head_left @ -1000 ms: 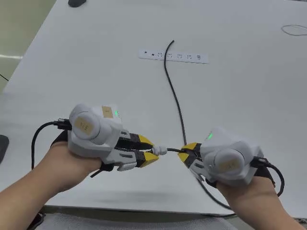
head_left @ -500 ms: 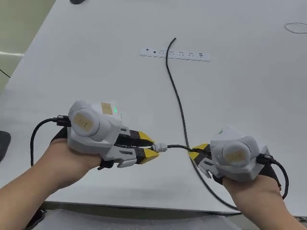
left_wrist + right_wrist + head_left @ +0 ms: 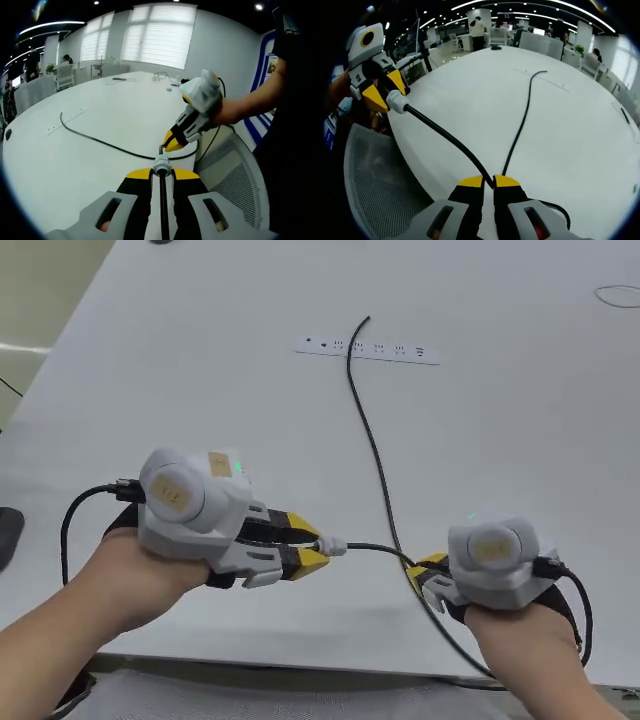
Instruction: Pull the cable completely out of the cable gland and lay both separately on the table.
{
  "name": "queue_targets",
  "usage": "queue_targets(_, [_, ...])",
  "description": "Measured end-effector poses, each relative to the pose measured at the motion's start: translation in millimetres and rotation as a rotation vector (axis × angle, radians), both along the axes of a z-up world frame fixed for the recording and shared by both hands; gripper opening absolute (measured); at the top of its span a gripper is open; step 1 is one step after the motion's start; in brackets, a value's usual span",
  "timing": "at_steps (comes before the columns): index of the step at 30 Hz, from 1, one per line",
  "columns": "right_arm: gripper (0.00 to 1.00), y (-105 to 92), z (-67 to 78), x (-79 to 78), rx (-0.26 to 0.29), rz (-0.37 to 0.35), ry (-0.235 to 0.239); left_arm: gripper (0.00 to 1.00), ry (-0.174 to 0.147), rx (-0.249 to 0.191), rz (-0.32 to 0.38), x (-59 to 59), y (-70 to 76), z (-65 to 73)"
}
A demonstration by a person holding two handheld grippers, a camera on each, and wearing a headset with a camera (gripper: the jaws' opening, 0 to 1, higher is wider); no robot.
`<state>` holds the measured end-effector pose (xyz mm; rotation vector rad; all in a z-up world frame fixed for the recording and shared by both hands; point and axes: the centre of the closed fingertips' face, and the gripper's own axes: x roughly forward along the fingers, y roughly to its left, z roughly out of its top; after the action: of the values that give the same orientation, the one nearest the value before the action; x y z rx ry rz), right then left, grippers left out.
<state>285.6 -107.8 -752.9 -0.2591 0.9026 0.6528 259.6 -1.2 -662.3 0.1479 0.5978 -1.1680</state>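
Note:
My left gripper (image 3: pixel 318 546) is shut on a small white cable gland (image 3: pixel 332 547), held above the table's near edge. A black cable (image 3: pixel 375 455) comes out of the gland, runs right to my right gripper (image 3: pixel 420 567), which is shut on it, then loops back over the table toward the power strip. In the left gripper view the gland (image 3: pixel 161 164) sits at the tips of the yellow jaws, with the right gripper (image 3: pixel 171 143) just beyond. In the right gripper view the cable (image 3: pixel 447 137) stretches from my jaws up to the gland (image 3: pixel 398 103) in the left gripper (image 3: pixel 387 93).
A white power strip (image 3: pixel 366 350) lies across the far middle of the white table (image 3: pixel 200 370). A thin loop of wire (image 3: pixel 618 297) lies at the far right. A mesh chair (image 3: pixel 380 185) stands below the table's edge. More desks and people stand in the background.
My right gripper has moved right and slightly down, away from the left one, and a longer stretch of cable shows between gland and right gripper. The left gripper has barely moved.

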Motion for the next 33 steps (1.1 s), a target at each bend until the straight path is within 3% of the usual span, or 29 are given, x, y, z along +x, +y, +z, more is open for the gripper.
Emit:
queue_targets(24, [0.07,-1.8,19.7,9.3,-0.041,0.136,-0.163,0.15,0.002,0.0,-0.008,-2.6,-0.1,1.2])
queue_targets(30, [0.13,14.7,41.7,5.3,-0.006,0.19,-0.205,0.15,0.0,0.0,-0.012,-2.5,-0.8,2.0])
queue_targets(33, [0.18,28.1,55.7,2.6,-0.017,0.273,-0.257,0.15,0.001,0.001,-0.014,-2.6,-0.8,2.1])
